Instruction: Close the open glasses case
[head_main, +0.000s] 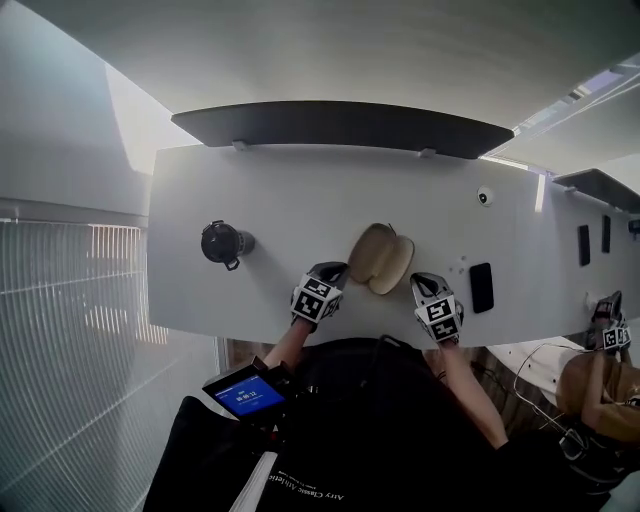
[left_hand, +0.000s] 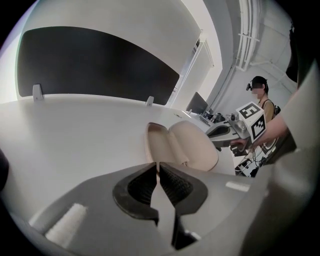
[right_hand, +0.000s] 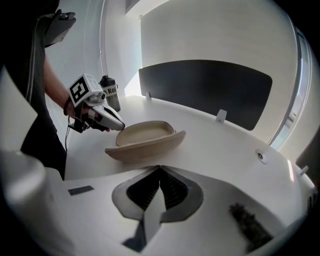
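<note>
You have the glasses case (head_main: 381, 259): beige clamshell, lying open, both halves spread, near the white table's (head_main: 280, 200) front edge.

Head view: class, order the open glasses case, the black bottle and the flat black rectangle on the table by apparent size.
Largest: open glasses case.
Then: black bottle.
Smallest: flat black rectangle, clearly narrower than the bottle.
</note>
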